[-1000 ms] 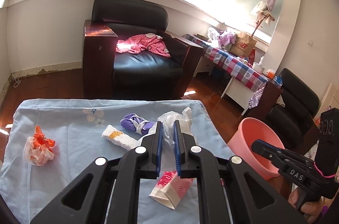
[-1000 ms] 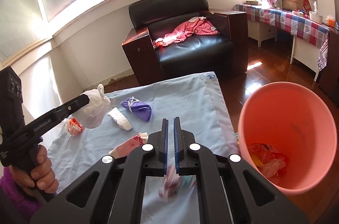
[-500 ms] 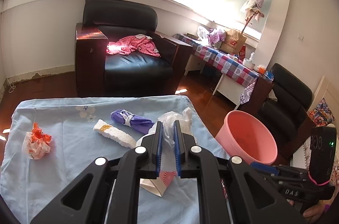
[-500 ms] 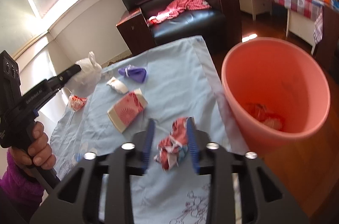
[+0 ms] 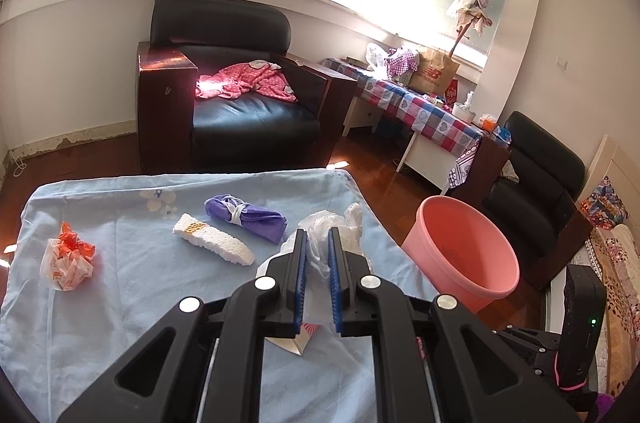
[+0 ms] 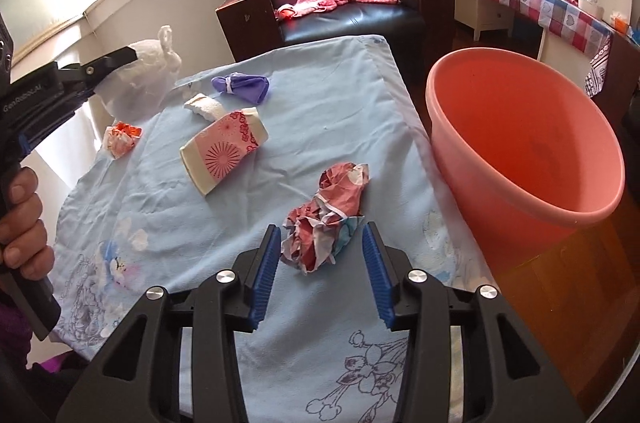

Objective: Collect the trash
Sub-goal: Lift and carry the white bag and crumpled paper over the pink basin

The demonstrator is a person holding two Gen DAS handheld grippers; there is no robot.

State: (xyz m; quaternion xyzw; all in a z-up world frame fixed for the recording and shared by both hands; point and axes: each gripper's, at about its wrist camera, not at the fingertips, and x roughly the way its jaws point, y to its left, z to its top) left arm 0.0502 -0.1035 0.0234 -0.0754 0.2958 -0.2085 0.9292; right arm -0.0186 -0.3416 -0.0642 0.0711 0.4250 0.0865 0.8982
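My right hand-held gripper [image 6: 320,277] stands wide open with the crumpled wrapper [image 6: 326,219] lying loose between its blue pads, close to the surface's right edge beside the pink bucket [image 6: 524,151]. If I close too high, I judge the pads will pinch only a thin fold and the light, springy wad will slip out, or I will catch the blue cloth [image 6: 304,91] beneath and drag it toward the bucket. The wrapper is glossy, creased film in red, white and a touch of blue, irregular and soft.

My left hand-held gripper [image 5: 318,277] is clamped on a white plastic bag [image 5: 332,227], thin, translucent and puffy, held up over the left side of the surface. It could snag or flutter free if I swing fast.

The rest sits further in: a flat pink patterned carton [image 6: 222,153] mid-surface, a rough white foam strip [image 6: 204,107] and a tied purple bundle [image 6: 242,87] toward the far edge, and a crinkled orange-and-white wrapper [image 6: 120,139] at the left edge. The bucket is smooth, rigid and wide-mouthed, so tipping it with a careless knock is my other worry.
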